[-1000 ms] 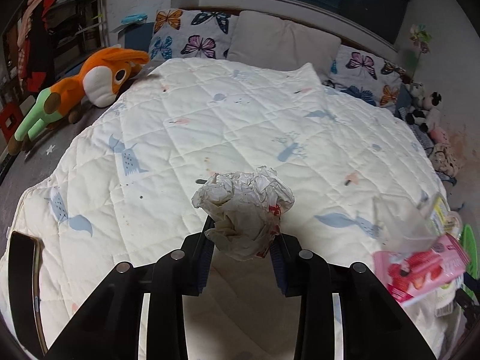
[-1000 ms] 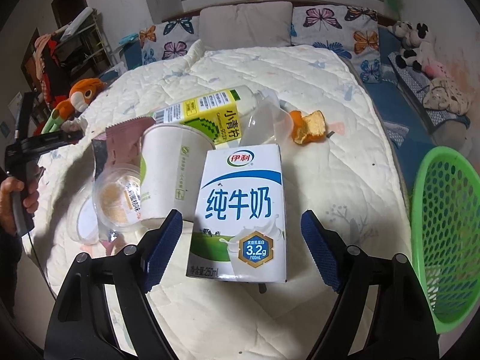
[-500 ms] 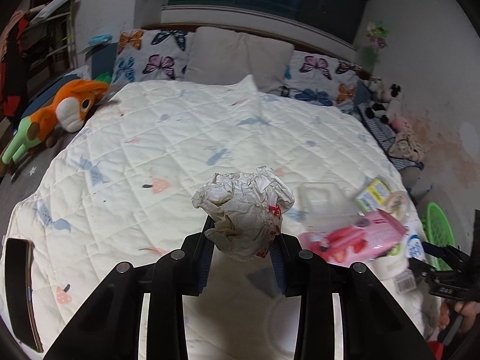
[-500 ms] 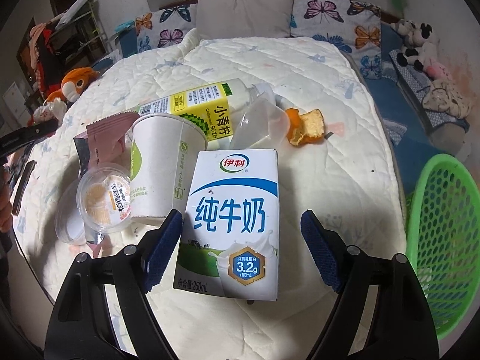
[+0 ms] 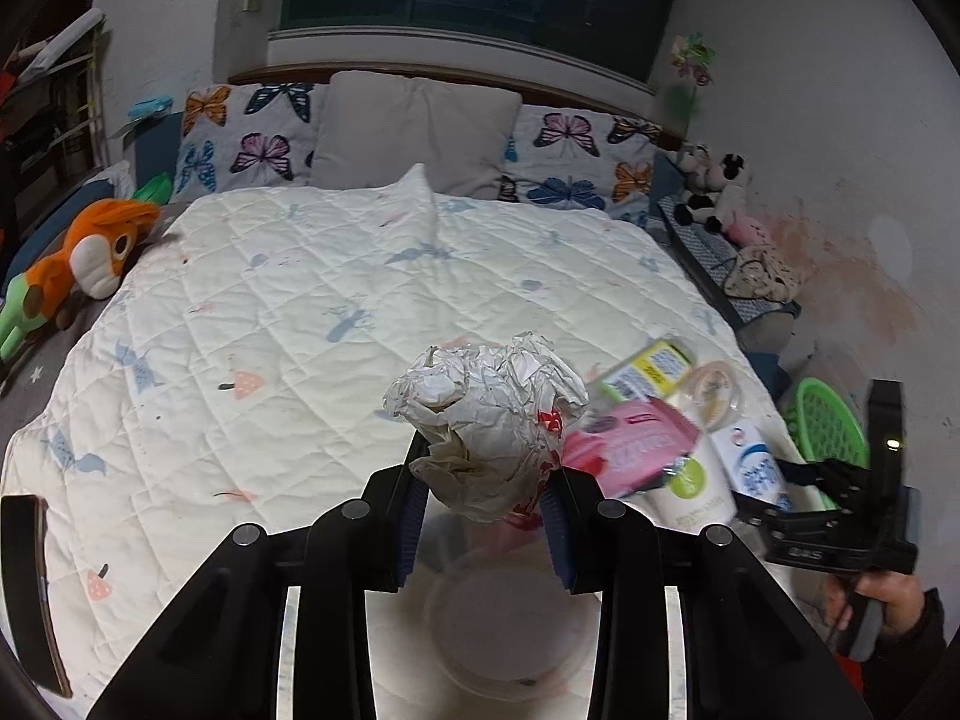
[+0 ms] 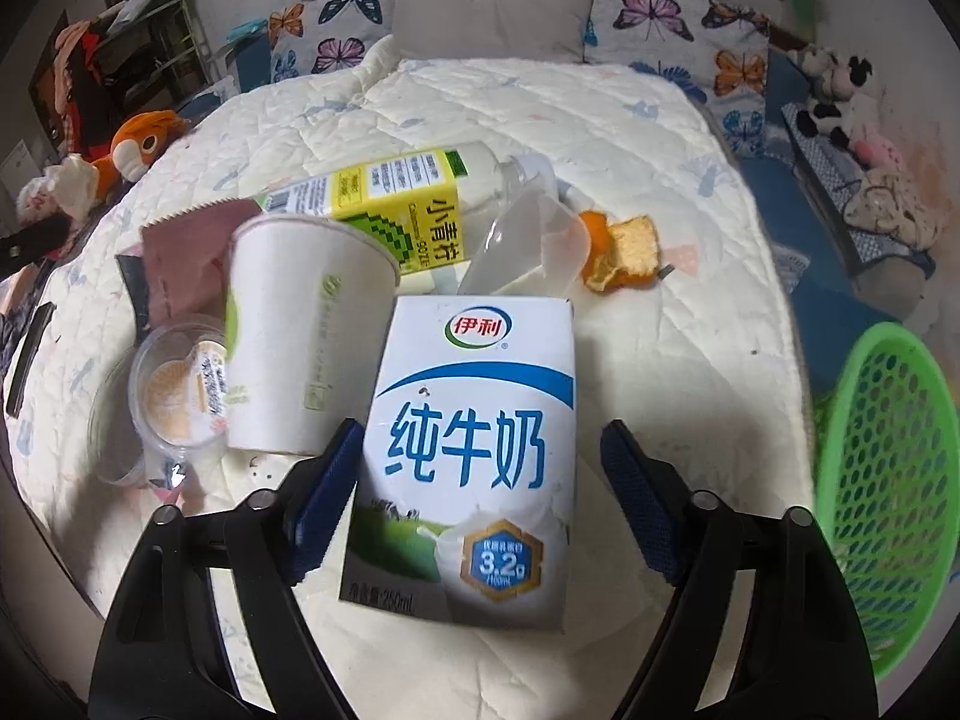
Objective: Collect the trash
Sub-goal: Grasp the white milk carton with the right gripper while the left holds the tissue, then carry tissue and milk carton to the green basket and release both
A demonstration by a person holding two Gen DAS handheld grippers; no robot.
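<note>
Swinging rightward since the earlier frames, the left gripper (image 5: 485, 501) stayed clamped on the crumpled paper wad (image 5: 489, 420), held above the quilt (image 5: 300, 312), until the pink wrapper (image 5: 630, 450) and the green basket (image 5: 831, 420) lay to its right. Across the trash pile, a clear lidded cup (image 6: 174, 393), a white paper cup (image 6: 300, 336) and a yellow-labelled bottle (image 6: 408, 204) lay together. The right gripper (image 6: 480, 498) had its jaws spread wide around the milk carton (image 6: 474, 450), its left pad at the carton's edge, with orange peel (image 6: 624, 252) behind and the basket (image 6: 888, 468) at far right.
</note>
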